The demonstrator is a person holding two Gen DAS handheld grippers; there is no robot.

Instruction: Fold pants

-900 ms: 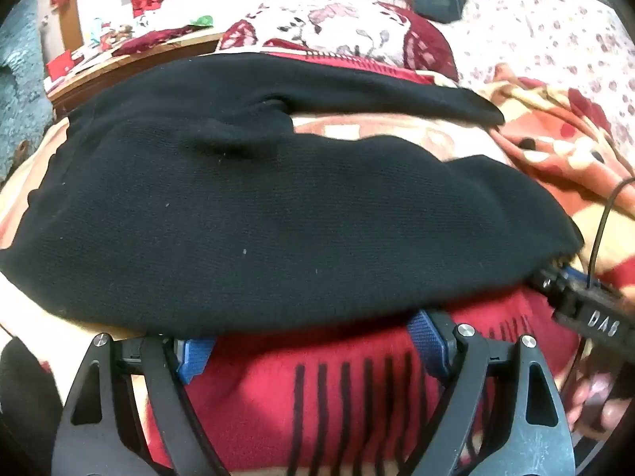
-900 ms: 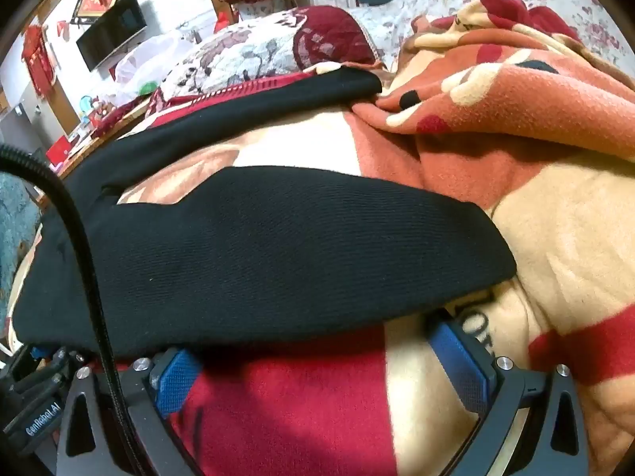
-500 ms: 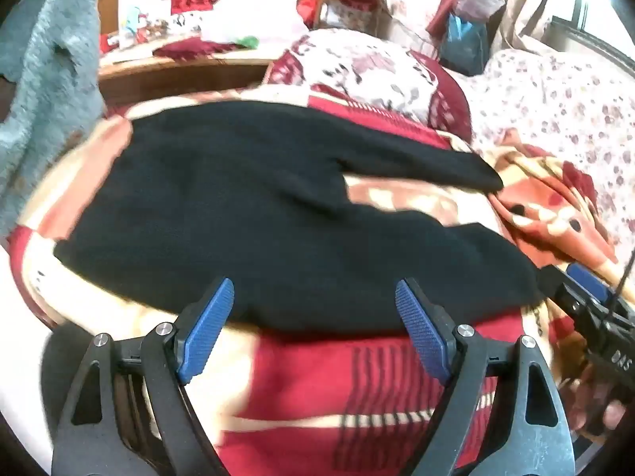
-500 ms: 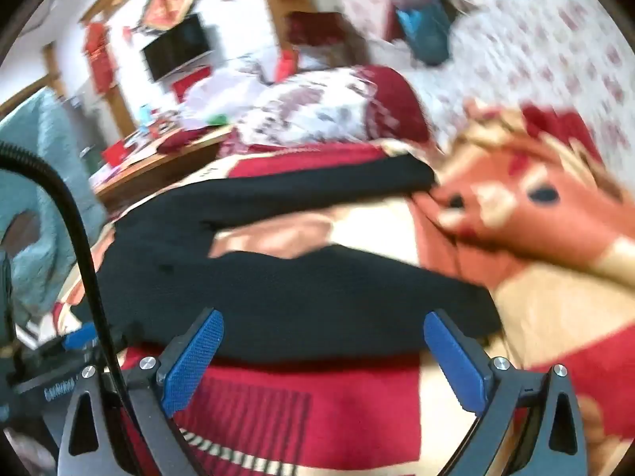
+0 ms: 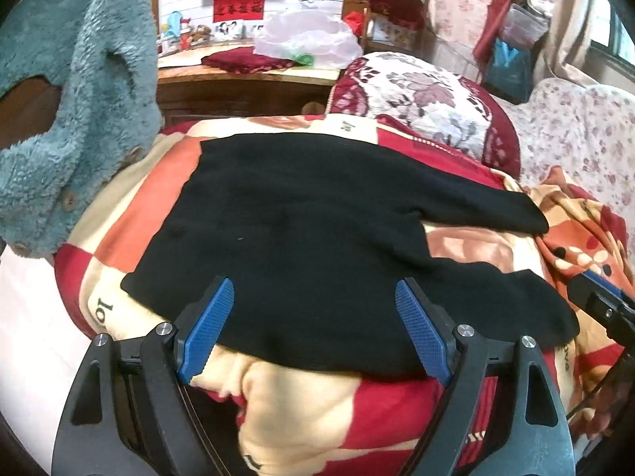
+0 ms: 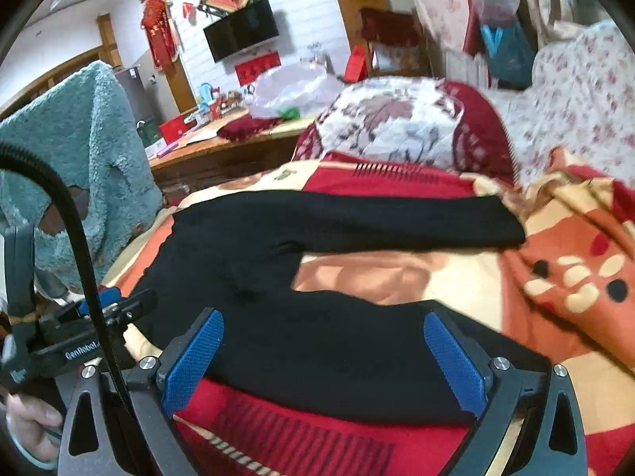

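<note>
**Black pants laid flat on patterned blanket, both tongs spread wide above them**

A pair of black pants [image 5: 301, 246] lies spread on a red, cream and orange blanket [image 5: 317, 408] covering a bed, waist toward the left and the two legs splayed apart toward the right, a wedge of blanket showing between them. The left tongs [image 5: 315, 329] hover over the near edge of the garment with jaws wide apart, blue pads [image 5: 206, 329] clear of the cloth and gripping nothing. The right tongs [image 6: 323, 361] are likewise parted and empty, poised above the near leg; in that view the upper leg [image 6: 397, 220] stretches across to a bunched fold of the blanket at right. Each device appears at the margin of the other's camera, the left one held by a hand [image 6: 27, 424] at lower left.

Behind the bed, a floral cushion [image 5: 424, 99] with dark red trim rests at the blanket's far end. A wooden worktop [image 5: 238, 79] beyond carries a translucent plastic bag [image 5: 305, 39], contents unclear apart from a green patch, and a folded dark red cloth [image 5: 242, 59]. A teal fleece garment [image 5: 79, 91] hangs at left, and a blue bag [image 5: 508, 67] hangs at right, its contents hidden.
</note>
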